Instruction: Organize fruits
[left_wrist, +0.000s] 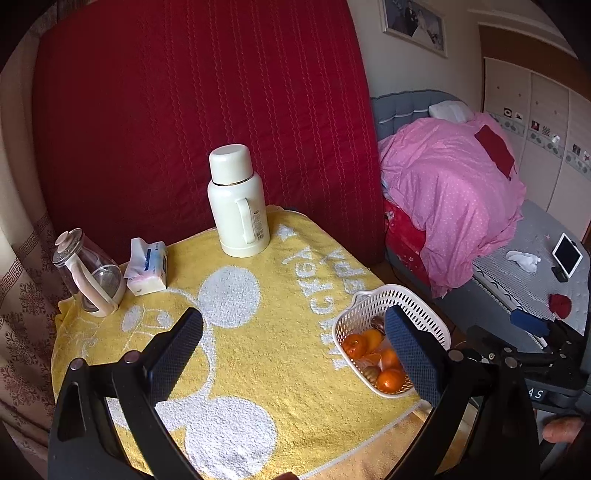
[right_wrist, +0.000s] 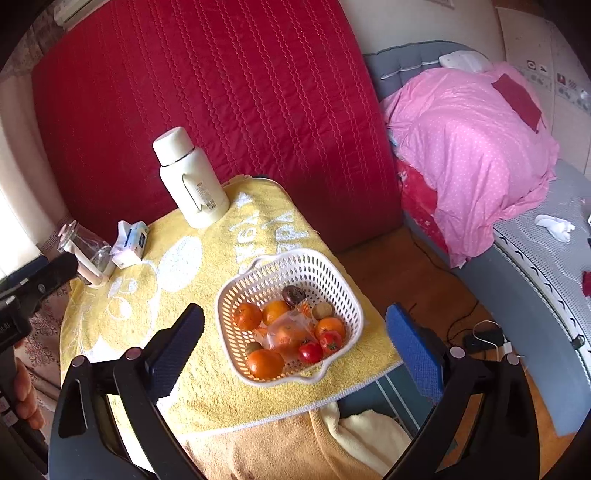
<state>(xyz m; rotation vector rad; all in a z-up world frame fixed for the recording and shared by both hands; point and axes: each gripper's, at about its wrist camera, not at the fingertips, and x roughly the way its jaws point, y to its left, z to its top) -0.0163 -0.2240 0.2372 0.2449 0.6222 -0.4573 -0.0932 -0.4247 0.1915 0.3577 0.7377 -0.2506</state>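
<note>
Sitting near the right edge of the table is the white basket (right_wrist: 343, 291), on top of the yellow towel (right_wrist: 207, 280). That edge is the worry. I think a bump from a claw could push the basket off the table, because it is light and the towel can slide. The towel also hangs over the side, so a pull on it could drag things down.

The right gripper (right_wrist: 295, 343) hangs above the basket with its jaws wide apart and nothing in them. The left gripper (left_wrist: 293, 343) is wide apart too and holds nothing. It is over the towel, just left of the basket.

The fruits are all in the basket. There are round oranges (right_wrist: 247, 316), two small red tomatoes (right_wrist: 310, 351), a dark brown fruit (right_wrist: 293, 295) and a thin plastic bag (right_wrist: 286, 332) with more orange fruit inside. The bag looks slippery, so it may slip when squeezed. The tomatoes look soft, so a hard squeeze could squash them.
</note>
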